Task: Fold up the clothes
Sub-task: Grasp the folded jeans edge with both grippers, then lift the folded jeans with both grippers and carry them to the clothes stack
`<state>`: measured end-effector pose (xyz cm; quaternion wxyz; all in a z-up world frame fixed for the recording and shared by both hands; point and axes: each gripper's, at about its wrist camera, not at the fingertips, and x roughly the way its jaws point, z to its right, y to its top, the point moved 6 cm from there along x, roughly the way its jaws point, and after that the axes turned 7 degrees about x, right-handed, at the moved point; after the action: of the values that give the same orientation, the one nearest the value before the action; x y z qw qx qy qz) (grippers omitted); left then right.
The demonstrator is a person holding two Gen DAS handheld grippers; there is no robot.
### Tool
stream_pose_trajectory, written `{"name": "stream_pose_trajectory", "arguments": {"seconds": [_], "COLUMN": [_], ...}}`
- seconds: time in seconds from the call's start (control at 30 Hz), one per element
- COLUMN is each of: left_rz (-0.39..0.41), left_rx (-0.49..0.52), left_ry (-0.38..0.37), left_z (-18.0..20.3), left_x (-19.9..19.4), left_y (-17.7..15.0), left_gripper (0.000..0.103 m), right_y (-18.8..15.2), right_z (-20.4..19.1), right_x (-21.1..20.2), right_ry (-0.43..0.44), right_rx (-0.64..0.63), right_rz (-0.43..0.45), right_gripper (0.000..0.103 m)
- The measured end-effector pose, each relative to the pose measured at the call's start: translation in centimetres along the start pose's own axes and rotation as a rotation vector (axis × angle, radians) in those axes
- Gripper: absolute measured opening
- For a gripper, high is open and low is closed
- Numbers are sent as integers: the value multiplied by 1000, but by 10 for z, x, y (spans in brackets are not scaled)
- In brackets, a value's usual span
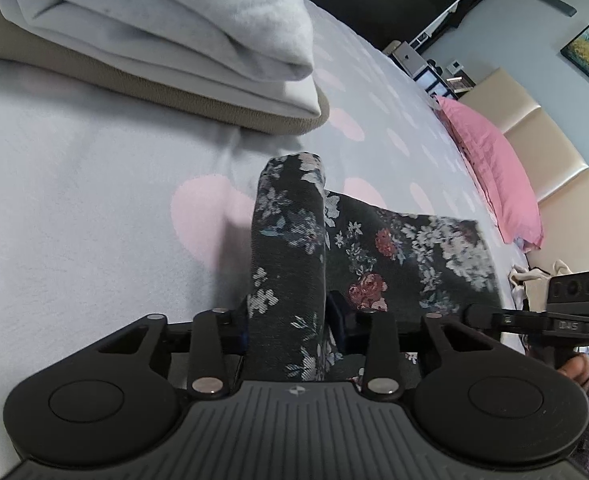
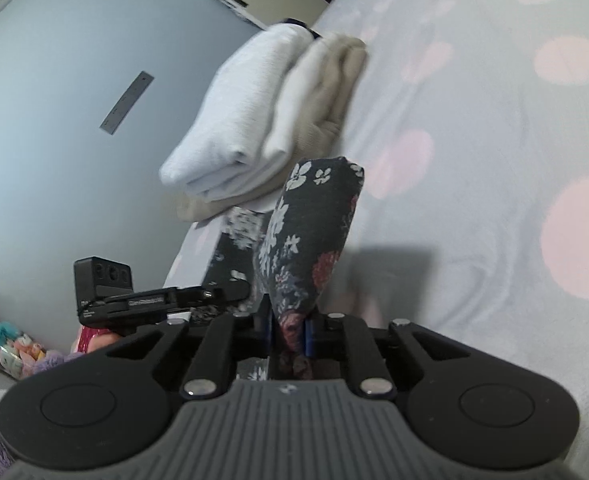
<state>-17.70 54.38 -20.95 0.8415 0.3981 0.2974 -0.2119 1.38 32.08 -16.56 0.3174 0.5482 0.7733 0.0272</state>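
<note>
A dark floral garment lies folded on the bed and is lifted at both ends. My left gripper is shut on one folded edge of it, which stands up between the jaws. My right gripper is shut on the other edge of the floral garment, also standing up between the blue-padded jaws. The right gripper shows at the right in the left wrist view; the left gripper shows at the left in the right wrist view.
A stack of folded clothes, light grey on beige, sits on the bed beyond the garment; it also shows in the right wrist view. The bedsheet is grey with pink dots. A pink pillow lies by the padded headboard.
</note>
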Motion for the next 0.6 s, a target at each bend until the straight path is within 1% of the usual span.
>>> {"name": "stream_pose_trajectory", "arguments": {"seconds": [0.1, 0.2, 0.3, 0.4, 0.53, 0.57, 0.6], "left_rz": [11, -3, -24, -65, -111, -119, -137], "left_rx": [-7, 7, 12, 37, 71, 74, 72], "left_ry": [-7, -18, -52, -87, -95, -87, -75], "left_z": [9, 24, 42, 65, 89, 91, 89], "left_x": [-2, 1, 9, 23, 43, 46, 49], "left_y": [-2, -4, -7, -13, -21, -23, -24], "left_gripper": [28, 28, 27, 27, 28, 32, 43], "right_y": [2, 1, -3, -10, -21, -23, -25], "right_z": [-13, -12, 0, 17, 44, 49, 54], "right_x": [-12, -27, -50, -74, -95, -96, -96], "right_ry": [-43, -82, -112, -149, -199, -204, -206], "right_rx": [-41, -15, 36, 93, 166, 178, 187], "right_rz": [-6, 7, 37, 66, 92, 97, 102], "right_gripper": [16, 15, 15, 15, 15, 15, 15]}}
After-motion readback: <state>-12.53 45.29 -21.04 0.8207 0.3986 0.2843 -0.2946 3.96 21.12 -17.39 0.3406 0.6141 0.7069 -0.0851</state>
